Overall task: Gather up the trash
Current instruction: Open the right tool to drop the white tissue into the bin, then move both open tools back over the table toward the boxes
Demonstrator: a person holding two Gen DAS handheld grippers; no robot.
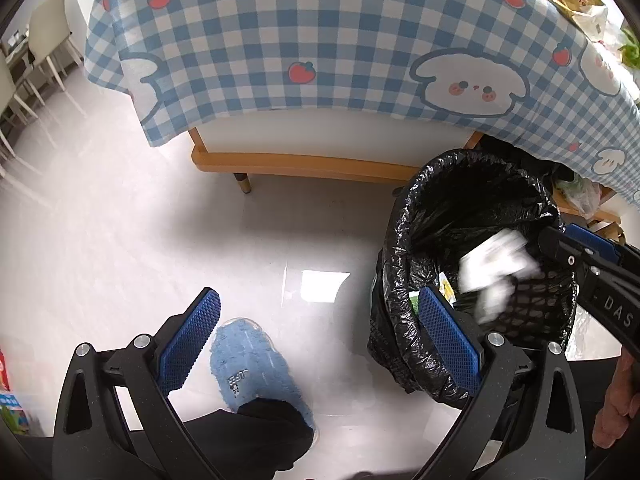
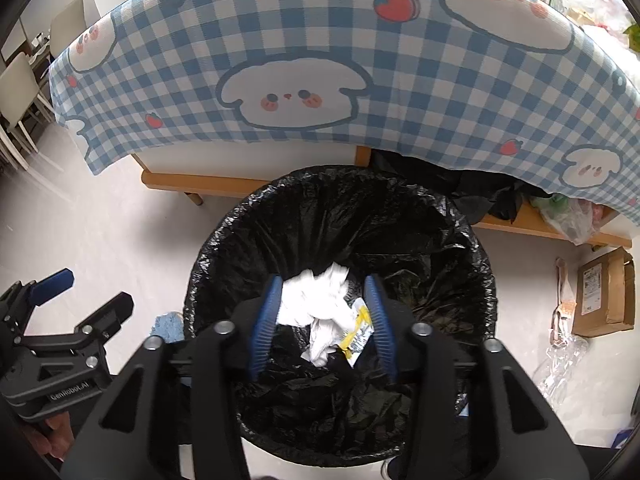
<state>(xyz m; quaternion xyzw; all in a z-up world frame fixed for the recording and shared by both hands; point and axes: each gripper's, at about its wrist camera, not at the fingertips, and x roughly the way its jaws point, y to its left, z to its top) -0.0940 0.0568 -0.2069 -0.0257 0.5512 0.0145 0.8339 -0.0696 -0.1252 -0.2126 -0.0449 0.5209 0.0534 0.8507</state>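
A lived-in home, seen from floor level: a low wooden table (image 1: 304,162) draped in a blue-and-white checked cloth (image 1: 320,40) printed with cartoon puppies and strawberries stands on a pale glossy floor (image 1: 120,220). Cream dining chairs (image 1: 48,36) at a second table in the far left, a fluffy blue slipper (image 1: 252,360) near the camera and a bin with a black liner (image 2: 340,216) beside the table all mark it as domestic. A cardboard parcel (image 2: 604,294) and clear plastic wrapping (image 2: 560,364) lie on the floor to the right.
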